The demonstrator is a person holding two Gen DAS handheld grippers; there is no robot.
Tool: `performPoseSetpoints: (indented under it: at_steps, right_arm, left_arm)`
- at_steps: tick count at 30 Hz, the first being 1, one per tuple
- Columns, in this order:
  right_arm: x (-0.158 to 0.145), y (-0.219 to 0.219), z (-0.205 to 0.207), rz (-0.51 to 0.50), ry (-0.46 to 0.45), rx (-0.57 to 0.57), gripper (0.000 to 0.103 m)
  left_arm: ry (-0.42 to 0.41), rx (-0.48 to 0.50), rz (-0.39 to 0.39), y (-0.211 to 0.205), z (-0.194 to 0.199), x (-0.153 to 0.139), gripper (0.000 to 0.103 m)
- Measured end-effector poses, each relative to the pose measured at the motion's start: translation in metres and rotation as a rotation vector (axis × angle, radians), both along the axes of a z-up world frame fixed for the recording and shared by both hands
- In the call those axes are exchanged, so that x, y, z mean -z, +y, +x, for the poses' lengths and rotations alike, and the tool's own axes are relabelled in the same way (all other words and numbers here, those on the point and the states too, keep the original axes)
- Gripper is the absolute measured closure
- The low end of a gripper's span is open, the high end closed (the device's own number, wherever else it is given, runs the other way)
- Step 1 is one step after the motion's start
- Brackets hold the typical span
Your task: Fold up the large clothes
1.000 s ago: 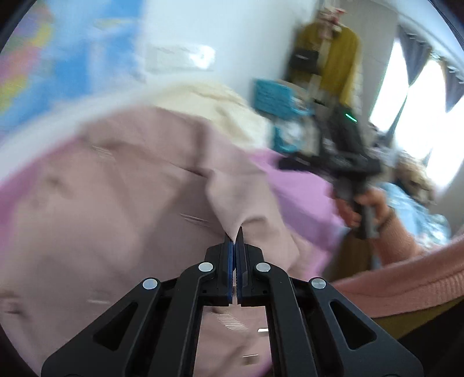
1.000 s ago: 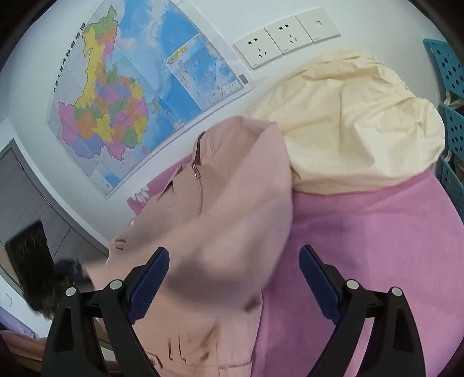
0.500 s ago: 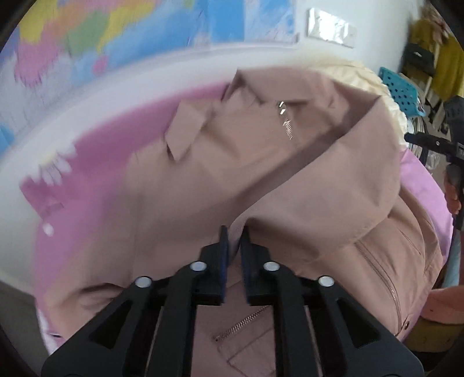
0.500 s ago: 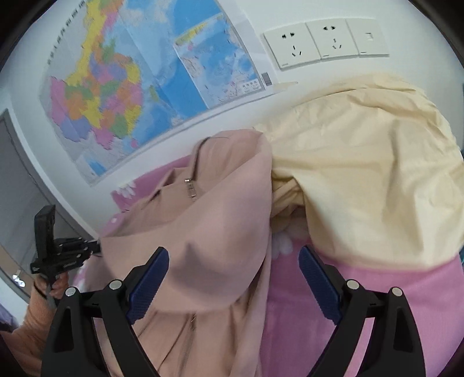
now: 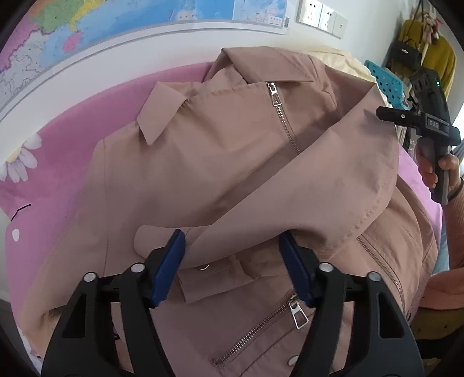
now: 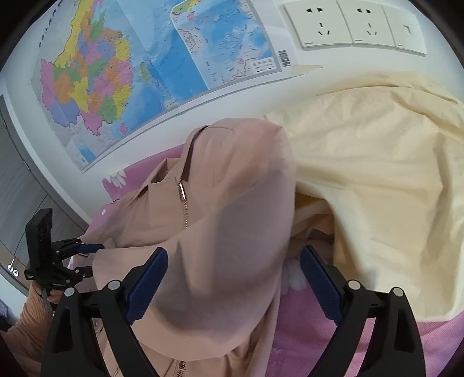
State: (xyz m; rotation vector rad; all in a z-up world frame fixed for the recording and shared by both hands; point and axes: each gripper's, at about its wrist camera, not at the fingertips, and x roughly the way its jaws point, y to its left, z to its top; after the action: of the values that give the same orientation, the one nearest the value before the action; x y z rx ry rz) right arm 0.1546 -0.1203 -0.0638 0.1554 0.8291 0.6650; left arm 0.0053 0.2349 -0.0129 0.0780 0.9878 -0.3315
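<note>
A dusty-pink zip jacket (image 5: 232,162) lies on the pink bedsheet (image 5: 52,185), collar toward the wall. One sleeve (image 5: 313,185) is folded across its front. My left gripper (image 5: 233,261) is open, its blue pads either side of the sleeve's cuff end, holding nothing. My right gripper (image 6: 232,278) is open above the jacket's folded shoulder (image 6: 232,232). The right gripper also shows at the right in the left wrist view (image 5: 426,127), and the left gripper at the left in the right wrist view (image 6: 84,258).
A cream garment (image 6: 377,174) is heaped on the bed to the right of the jacket. A map (image 6: 139,63) and wall sockets (image 6: 348,26) are on the wall behind the bed. A blue basket (image 5: 385,81) and hanging clothes (image 5: 435,55) stand at the far right.
My left gripper has carried the sleeve across the jacket's front and opened, letting it go. My right gripper has stayed open and moved closer over the jacket's shoulder.
</note>
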Motion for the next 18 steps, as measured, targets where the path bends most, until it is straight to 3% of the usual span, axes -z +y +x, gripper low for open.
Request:
performPoseSetpoints:
  at_steps: [2,7,10,11,12,15,18]
  right_arm:
    - [-0.001,0.002,0.000,0.003,0.000,-0.004,0.013]
    - [-0.002,-0.002,-0.002,0.018,-0.008,-0.003,0.013]
    - [0.000,-0.003,-0.002,0.024,-0.004,-0.004,0.013]
    - [0.001,-0.002,-0.002,0.020,-0.007,-0.005,0.013]
    - [0.000,-0.001,-0.002,0.017,-0.012,-0.007,0.013]
    - [-0.002,-0.001,-0.002,0.033,-0.020,-0.018,0.013]
    - [-0.005,-0.003,-0.002,0.049,-0.029,-0.022,0.013]
  left_arm:
    - [0.002,-0.013,-0.005,0.004,0.002,0.001,0.049]
    - [0.002,-0.016,-0.031,0.009,0.003,0.000,0.052]
    - [-0.005,-0.028,-0.007,0.011,0.001,0.000,0.074]
    - [-0.004,-0.034,-0.019,0.014,0.001,-0.002,0.086]
    - [-0.006,-0.039,-0.034,0.017,0.001,-0.004,0.090]
    - [-0.055,-0.074,-0.048,0.025,0.000,-0.017,0.096]
    - [-0.081,-0.135,-0.044,0.037,0.003,-0.026,0.097]
